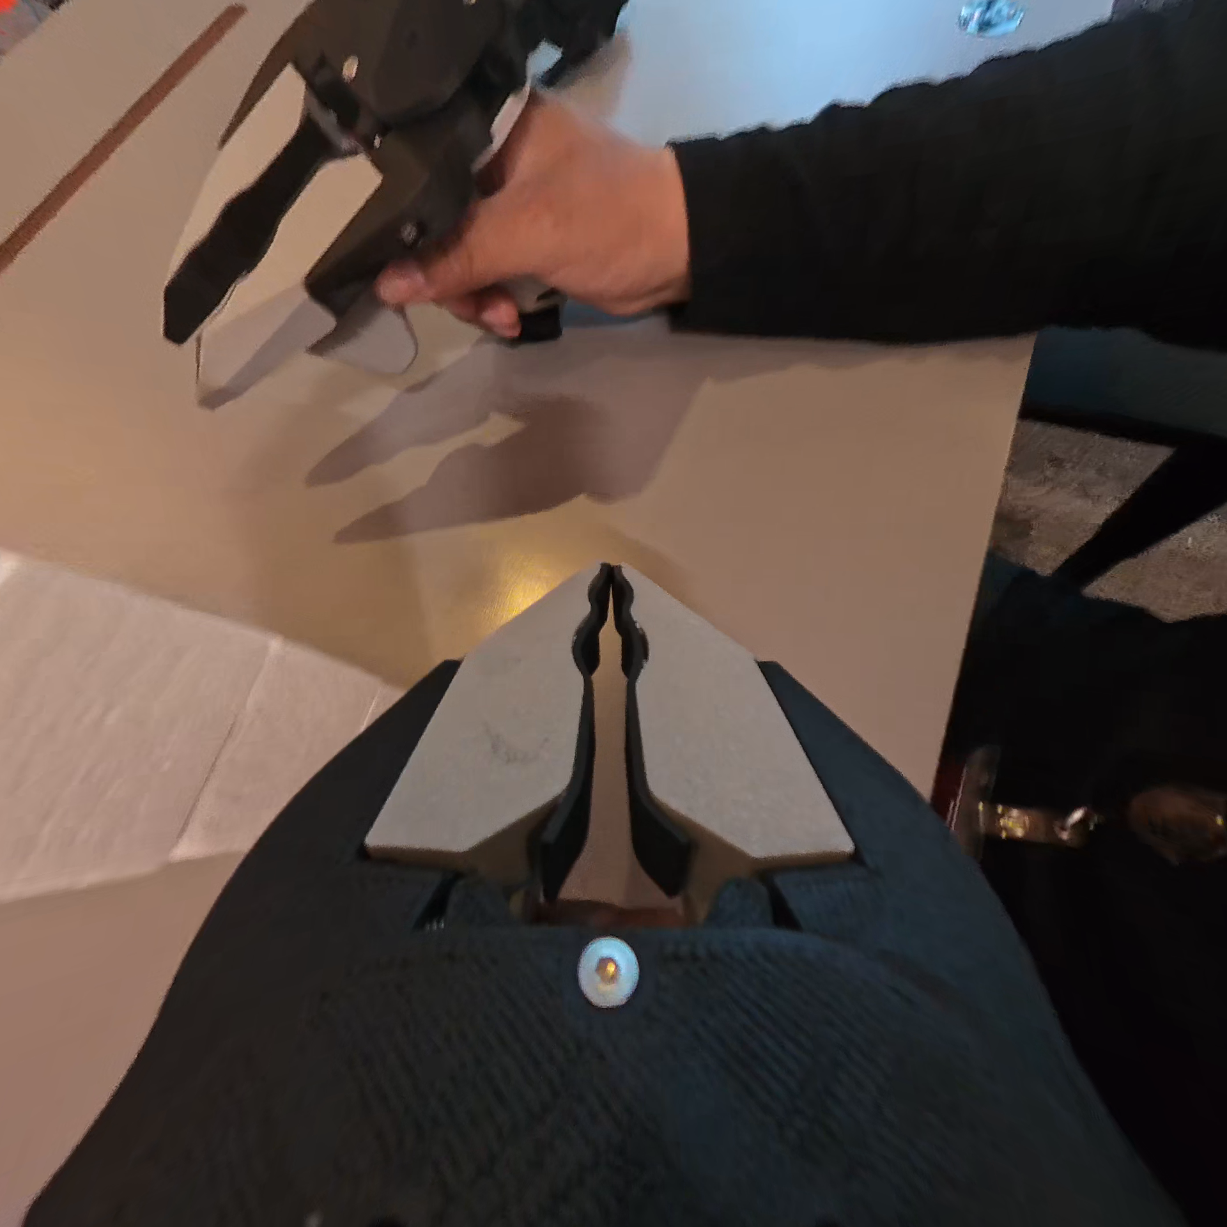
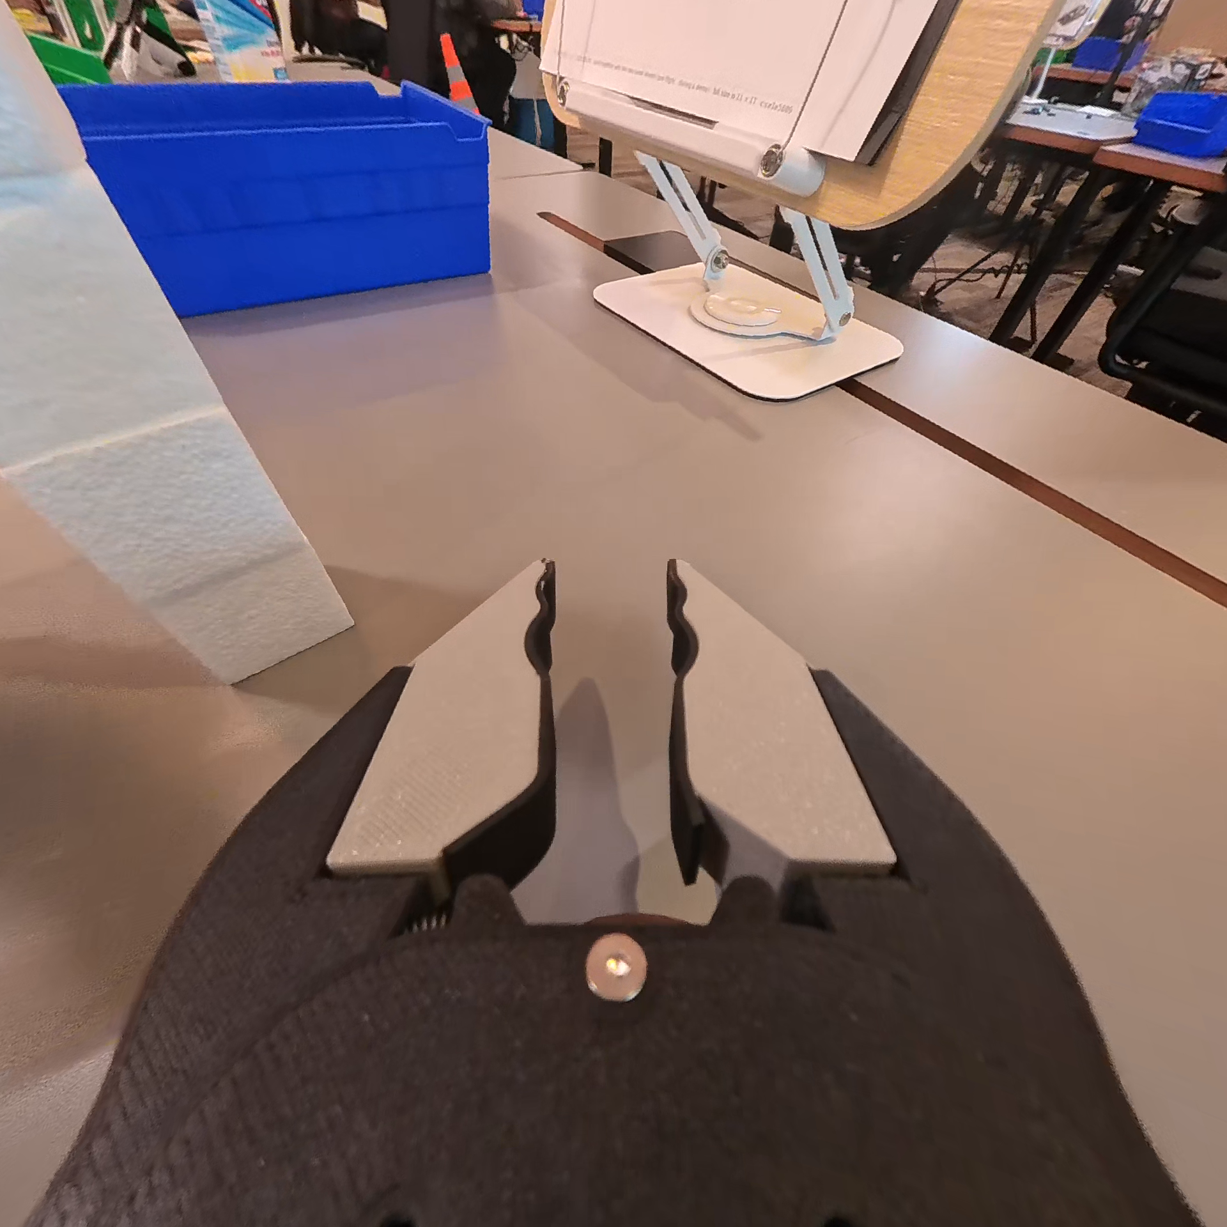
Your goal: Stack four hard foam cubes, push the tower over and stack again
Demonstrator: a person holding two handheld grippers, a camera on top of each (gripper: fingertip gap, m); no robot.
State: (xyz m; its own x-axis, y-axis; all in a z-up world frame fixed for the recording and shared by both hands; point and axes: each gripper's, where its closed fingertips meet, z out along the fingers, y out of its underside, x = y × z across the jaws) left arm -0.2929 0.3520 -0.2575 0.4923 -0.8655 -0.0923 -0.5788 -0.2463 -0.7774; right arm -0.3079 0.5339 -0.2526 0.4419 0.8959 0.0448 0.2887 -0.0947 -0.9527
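The left gripper, nearest the lens, hangs over the tan table with its tips pressed together on nothing. At its left lies white foam, creased by seams where faces meet. In the right wrist view a stack of hard foam cubes stands close at the left, leaning in the wide lens; how many it holds cannot be told, since its top runs out of frame. The right gripper is just beside it, jaws parted and empty, gripped by a hand in a dark sleeve. Farther back sit a blue bin and a white tilting stand carrying paper on a wooden board.

The risk is likely a stray knock: light foam would probably shift at a brush from either tool. A hard shove could send cubes against the stand or off the table's near edge.
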